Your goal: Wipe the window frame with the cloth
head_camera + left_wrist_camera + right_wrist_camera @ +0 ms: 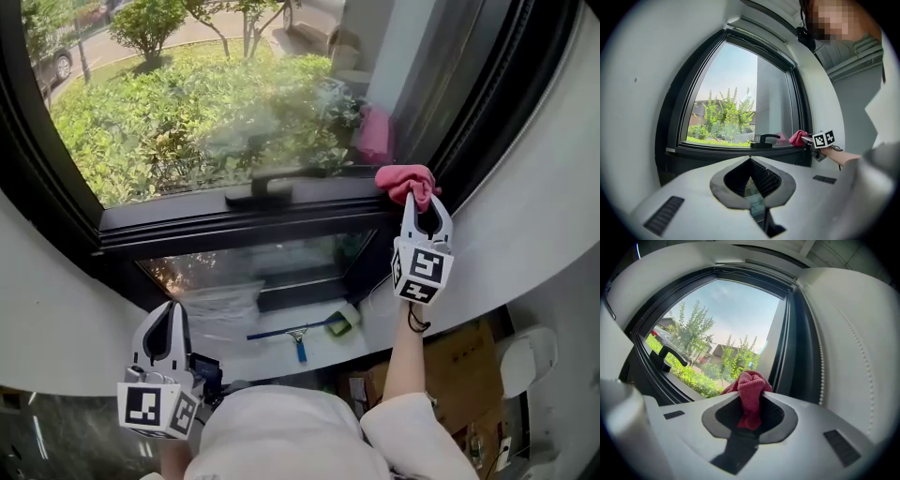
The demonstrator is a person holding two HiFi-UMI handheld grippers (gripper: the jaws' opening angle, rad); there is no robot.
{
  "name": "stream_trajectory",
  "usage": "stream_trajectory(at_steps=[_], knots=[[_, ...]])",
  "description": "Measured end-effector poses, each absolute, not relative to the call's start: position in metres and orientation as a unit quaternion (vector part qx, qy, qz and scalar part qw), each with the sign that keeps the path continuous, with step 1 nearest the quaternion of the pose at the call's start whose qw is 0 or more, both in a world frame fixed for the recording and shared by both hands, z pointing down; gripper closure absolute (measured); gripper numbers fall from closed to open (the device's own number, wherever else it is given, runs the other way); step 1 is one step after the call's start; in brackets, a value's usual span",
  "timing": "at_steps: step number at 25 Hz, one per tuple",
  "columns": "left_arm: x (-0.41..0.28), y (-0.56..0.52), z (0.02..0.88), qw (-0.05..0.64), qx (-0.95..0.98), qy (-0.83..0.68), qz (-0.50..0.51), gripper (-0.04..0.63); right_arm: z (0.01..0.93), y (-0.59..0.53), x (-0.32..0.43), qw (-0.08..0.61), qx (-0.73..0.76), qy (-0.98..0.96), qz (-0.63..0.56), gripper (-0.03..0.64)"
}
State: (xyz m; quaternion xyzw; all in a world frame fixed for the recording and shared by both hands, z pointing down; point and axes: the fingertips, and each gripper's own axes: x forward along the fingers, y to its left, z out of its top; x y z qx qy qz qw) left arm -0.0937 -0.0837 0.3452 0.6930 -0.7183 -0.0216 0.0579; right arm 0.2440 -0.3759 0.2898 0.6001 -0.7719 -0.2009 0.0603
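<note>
My right gripper (pixel 424 201) has its fingers clamped on the pink cloth (pixel 405 180), one fold bunched between them and the rest bulging past the tips; the cloth sits against the dark window frame (pixel 216 225) at the right end of its lower rail, just beside the upright and to the right of the handle (pixel 260 192); my left gripper (pixel 172 314) hangs low, well apart from the frame, fingers closed together on nothing.
</note>
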Motion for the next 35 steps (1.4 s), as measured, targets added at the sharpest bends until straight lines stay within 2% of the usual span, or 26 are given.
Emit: stream_trajectory(at_steps=[7,14,35], knots=[[-0.098,-0.076,0.348,0.063,0.684,-0.727,-0.019,0.588,0.319,-0.413,0.210,0.122,0.592,-0.773,-0.191,0.528],[-0.103,-0.075,0.357,0.073,0.679,-0.730,-0.013,0.588,0.323,-0.424,0.213,0.091,0.595,-0.782,-0.162,0.531],[-0.088,-0.078,0.356,0.072,0.707,-0.704,-0.010,0.588,0.326,-0.418,0.201,0.097,0.595,-0.787,-0.131,0.535]])
